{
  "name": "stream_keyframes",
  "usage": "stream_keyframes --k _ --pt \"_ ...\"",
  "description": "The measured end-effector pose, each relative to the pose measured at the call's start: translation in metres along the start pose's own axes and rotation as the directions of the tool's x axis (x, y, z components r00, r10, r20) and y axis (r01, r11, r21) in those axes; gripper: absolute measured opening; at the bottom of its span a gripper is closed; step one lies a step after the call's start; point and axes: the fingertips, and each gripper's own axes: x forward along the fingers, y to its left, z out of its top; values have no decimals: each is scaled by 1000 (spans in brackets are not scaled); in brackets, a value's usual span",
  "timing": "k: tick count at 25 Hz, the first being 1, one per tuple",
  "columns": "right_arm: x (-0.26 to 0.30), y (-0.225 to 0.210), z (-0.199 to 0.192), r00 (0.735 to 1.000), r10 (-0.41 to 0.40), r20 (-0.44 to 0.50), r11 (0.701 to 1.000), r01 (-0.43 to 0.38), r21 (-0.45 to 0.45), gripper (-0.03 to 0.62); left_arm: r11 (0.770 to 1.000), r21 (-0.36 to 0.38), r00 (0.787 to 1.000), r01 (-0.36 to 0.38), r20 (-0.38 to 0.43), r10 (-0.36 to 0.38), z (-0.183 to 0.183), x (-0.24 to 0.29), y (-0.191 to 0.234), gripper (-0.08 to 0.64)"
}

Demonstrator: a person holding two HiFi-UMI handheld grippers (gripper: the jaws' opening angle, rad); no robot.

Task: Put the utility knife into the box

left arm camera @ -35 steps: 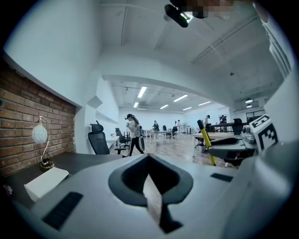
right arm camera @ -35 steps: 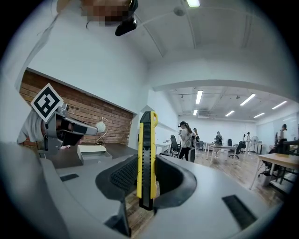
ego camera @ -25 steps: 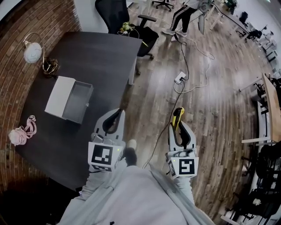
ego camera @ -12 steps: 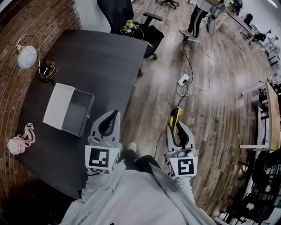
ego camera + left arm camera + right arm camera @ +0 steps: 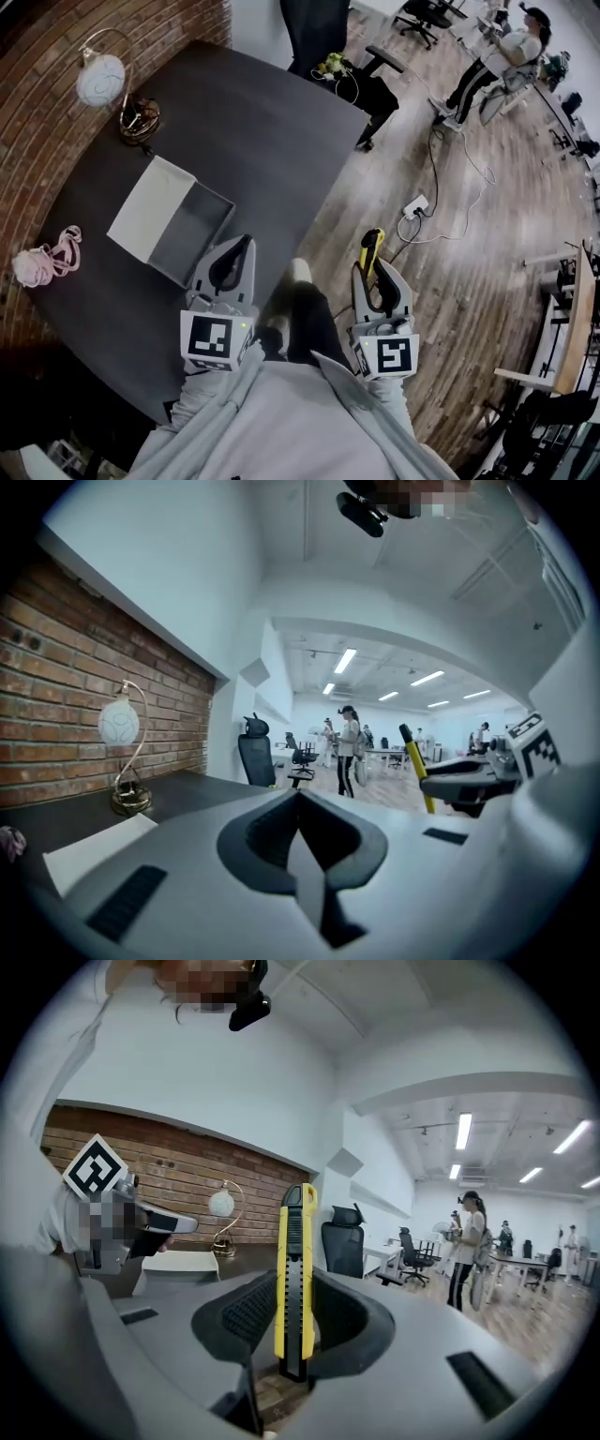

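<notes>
A yellow and black utility knife (image 5: 293, 1279) stands upright between the jaws of my right gripper (image 5: 295, 1312), which is shut on it. In the head view the utility knife (image 5: 371, 251) sticks out past my right gripper (image 5: 374, 274) over the wooden floor, right of the table. The open grey box (image 5: 187, 230) with its white lid (image 5: 148, 206) lies on the dark table (image 5: 234, 122), just ahead-left of my left gripper (image 5: 231, 265). That gripper's jaws (image 5: 300, 841) are shut with nothing between them.
A globe desk lamp (image 5: 105, 82) stands at the table's far left by the brick wall. A pink bundle (image 5: 37, 262) lies at the table's left edge. An office chair (image 5: 314, 28) stands behind the table. Cables and a power strip (image 5: 413, 206) lie on the floor; a person (image 5: 502, 52) stands far right.
The view has swung, so the table and box now lie nearer and more central. Both grippers keep their pose; the knife stays held in the right one.
</notes>
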Motion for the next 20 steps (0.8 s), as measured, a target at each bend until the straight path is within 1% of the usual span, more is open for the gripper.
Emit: stream_keyframes --k 3,5,6,8,11,13,15,17,20 --pt "41 6 11 995 97 25 995 -96 -27 126 996 -17 996 -92 6 92 3 5 26 20" --pt "71 13 18 984 177 37 984 -175 -42 126 985 -31 986 -169 7 169 4 6 45 20" --pt "88 17 23 973 228 44 973 -225 -53 126 975 -40 976 -218 6 219 5 6 56 20" --pt "124 30 34 942 330 57 942 -325 -79 126 946 -59 948 -317 1 318 7 5 79 20" --pt "169 50 53 893 445 69 893 -436 -115 126 901 -82 904 -427 -11 427 10 3 111 20" --pt "192 64 63 856 512 77 856 -500 -135 126 866 -96 871 -491 -16 492 12 0 129 20" --pt "211 79 70 811 580 79 810 -565 -156 126 824 -109 830 -556 -19 557 13 -6 144 20" --pt "228 96 76 753 653 81 753 -634 -178 126 769 -122 776 -628 -27 630 12 -16 154 20" --pt "248 122 82 655 751 87 657 -726 -206 126 672 -132 682 -728 -45 730 9 -35 163 20"
